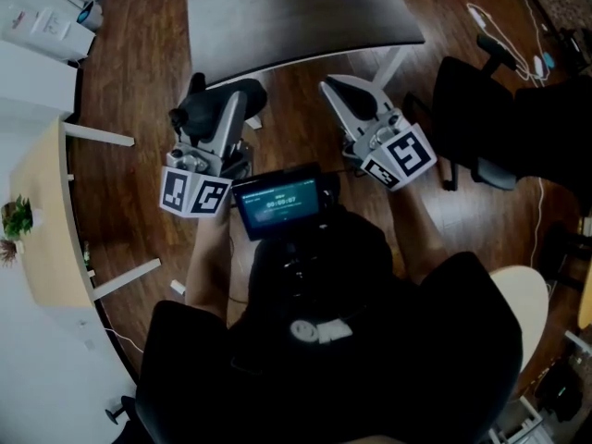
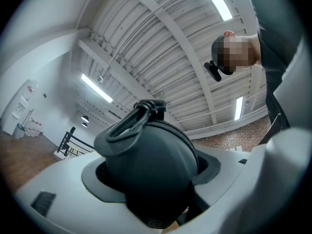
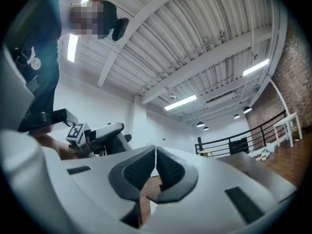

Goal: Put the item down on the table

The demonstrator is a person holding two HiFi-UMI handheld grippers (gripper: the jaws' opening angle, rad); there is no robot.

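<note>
One dark zip pouch [image 2: 146, 150] sits clamped in the wide-spread left gripper [image 2: 153, 174], held over the wooden floor [image 1: 139, 183], short of the tabletop [image 1: 277, 17]. Risk: let go here, it likely falls to the floor, and the domed shell may roll on landing. Rounded, grey-black, zipper along crest, loop tab on top. Right gripper [image 3: 156, 167] closed, empty.
</note>
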